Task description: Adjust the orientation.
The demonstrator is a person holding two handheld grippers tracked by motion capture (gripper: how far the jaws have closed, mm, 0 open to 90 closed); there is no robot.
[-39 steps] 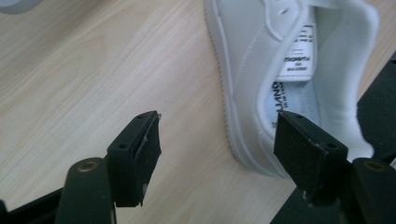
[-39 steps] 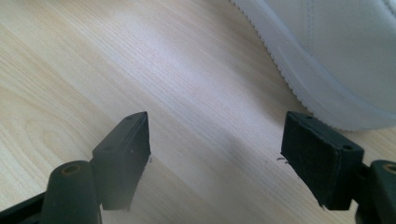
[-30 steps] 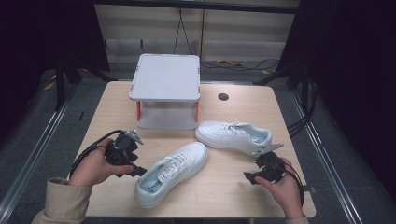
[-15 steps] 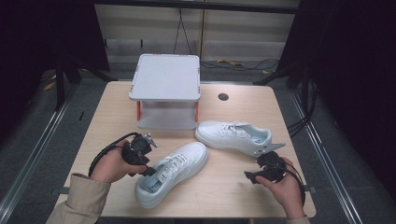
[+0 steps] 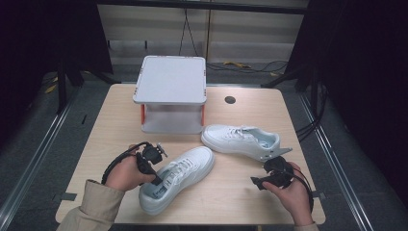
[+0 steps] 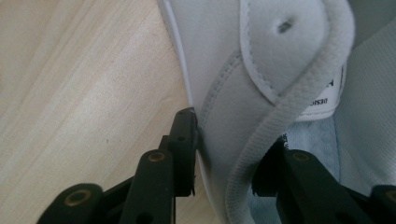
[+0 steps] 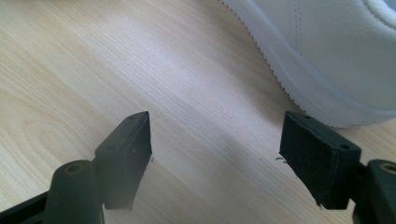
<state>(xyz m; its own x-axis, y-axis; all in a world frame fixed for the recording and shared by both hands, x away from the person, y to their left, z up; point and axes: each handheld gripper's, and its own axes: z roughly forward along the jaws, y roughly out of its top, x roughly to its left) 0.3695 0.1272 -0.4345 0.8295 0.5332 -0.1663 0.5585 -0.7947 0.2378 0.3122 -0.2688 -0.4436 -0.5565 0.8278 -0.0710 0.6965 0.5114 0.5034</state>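
I am closing my left gripper (image 5: 155, 176) on the near shoe's (image 5: 185, 171) heel wall; right of that shoe, my right gripper (image 5: 257, 181) is hanging open.

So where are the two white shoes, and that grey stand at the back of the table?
Near shoe (image 5: 185, 168), high view, on its laces.
Far shoe (image 5: 240, 137), high view, on its laces.
Grey stand (image 5: 171, 79), high view, on its flat top.

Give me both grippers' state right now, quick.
Left gripper: fingers have just been closing, now pinching the heel collar of the near white sneaker.
Right gripper: open, nothing between its fingers, over the table.
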